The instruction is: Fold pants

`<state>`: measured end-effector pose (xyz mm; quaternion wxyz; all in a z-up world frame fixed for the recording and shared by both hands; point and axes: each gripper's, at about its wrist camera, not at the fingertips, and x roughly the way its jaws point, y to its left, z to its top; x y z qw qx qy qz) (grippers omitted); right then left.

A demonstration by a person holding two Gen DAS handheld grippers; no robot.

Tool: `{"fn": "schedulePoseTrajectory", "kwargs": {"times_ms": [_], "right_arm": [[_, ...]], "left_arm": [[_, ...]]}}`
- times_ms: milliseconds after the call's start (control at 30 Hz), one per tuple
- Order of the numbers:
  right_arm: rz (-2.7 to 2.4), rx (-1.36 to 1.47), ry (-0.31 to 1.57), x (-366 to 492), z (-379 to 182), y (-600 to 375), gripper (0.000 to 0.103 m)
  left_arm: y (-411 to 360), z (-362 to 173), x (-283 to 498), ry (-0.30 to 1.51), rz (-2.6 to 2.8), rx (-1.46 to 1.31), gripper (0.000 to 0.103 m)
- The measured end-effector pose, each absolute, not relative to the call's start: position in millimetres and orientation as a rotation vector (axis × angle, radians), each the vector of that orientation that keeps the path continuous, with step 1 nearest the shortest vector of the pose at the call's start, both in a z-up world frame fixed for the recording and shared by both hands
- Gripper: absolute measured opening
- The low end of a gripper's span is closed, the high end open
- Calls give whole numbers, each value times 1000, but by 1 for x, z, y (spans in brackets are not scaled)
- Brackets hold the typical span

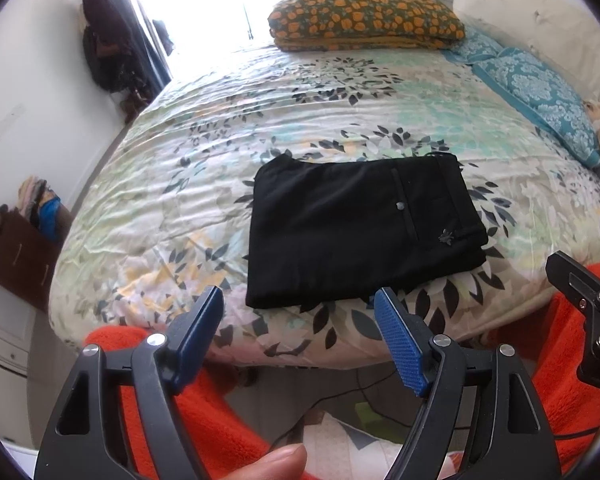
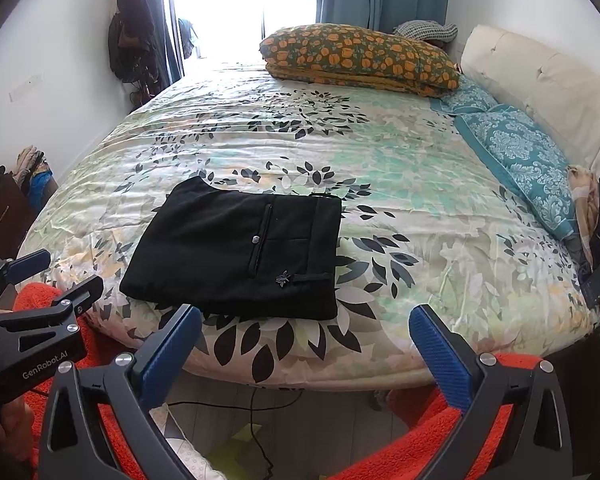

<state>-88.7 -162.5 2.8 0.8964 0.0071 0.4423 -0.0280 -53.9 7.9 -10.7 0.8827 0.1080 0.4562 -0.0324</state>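
Black pants (image 1: pixel 360 228) lie folded into a flat rectangle on the floral bedspread (image 1: pixel 300 120), near the bed's front edge, back pocket and button facing up. They also show in the right wrist view (image 2: pixel 240 252). My left gripper (image 1: pixel 300 300) is open and empty, held off the bed just in front of the pants. My right gripper (image 2: pixel 306 316) is open and empty, in front of the bed edge, right of the pants. The left gripper also shows at the left of the right wrist view (image 2: pixel 56 276).
A folded orange-flowered quilt (image 2: pixel 356 56) lies at the far side of the bed. Teal pillows (image 2: pixel 516 152) and a cream headboard (image 2: pixel 540 80) are on the right. A brown cabinet (image 1: pixel 20 256) stands at left. Cables and cloth lie on the floor (image 2: pixel 260 432) below.
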Motion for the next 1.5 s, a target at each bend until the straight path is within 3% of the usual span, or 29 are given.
{"fn": "schedulePoseTrajectory", "kwargs": {"times_ms": [33, 167, 333, 467, 700, 1500], "right_arm": [[-54, 16, 919, -88, 2, -162, 103], [3, 52, 930, -87, 0, -166, 103], [46, -43, 995, -84, -1, -176, 103], [-7, -161, 1016, -83, 4, -177, 103], [-36, 100, 965, -92, 20, -176, 103], [-43, 40, 975, -96, 9, -160, 103]], "left_arm": [[8, -12, -53, 961, -71, 224, 88], [15, -10, -49, 996, -101, 166, 89], [28, 7, -43, 916, -101, 179, 94], [29, 18, -43, 871, -28, 202, 94], [14, 9, -53, 933, -71, 185, 94], [13, -3, -58, 982, -115, 157, 93]]}}
